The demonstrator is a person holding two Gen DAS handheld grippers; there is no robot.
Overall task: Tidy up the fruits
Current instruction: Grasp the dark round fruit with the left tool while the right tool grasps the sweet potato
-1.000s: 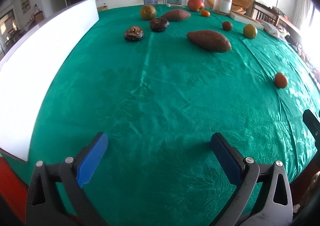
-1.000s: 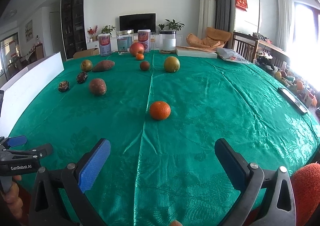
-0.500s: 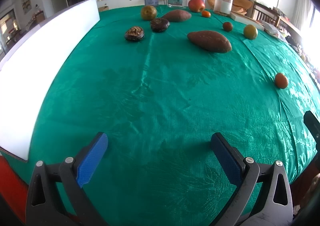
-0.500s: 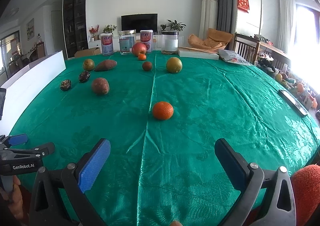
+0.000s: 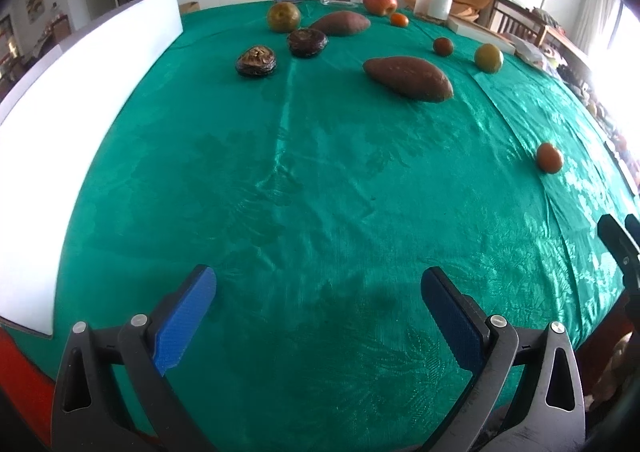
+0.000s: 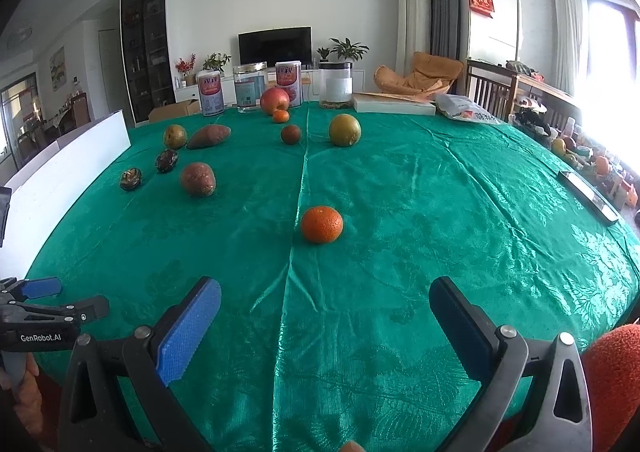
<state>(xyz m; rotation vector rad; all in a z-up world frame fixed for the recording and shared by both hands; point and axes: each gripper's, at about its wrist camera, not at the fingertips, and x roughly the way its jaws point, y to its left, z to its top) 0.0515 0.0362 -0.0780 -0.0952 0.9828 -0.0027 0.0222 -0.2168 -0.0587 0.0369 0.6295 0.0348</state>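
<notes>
The orange (image 6: 322,224) lies alone on the green-clothed desk (image 6: 440,192), nearest the right hand-held gripper (image 6: 325,326), whose jaws are spread wide and empty. Beyond the orange sit a sweet potato (image 5: 407,78) and other fruits. The left hand-held gripper (image 5: 318,318) is likewise spread, holding nothing.

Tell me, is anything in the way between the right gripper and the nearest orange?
Nothing visible is. The right gripper is open, and only bare green tablecloth lies between it and the orange. The other fruits sit farther back.
</notes>
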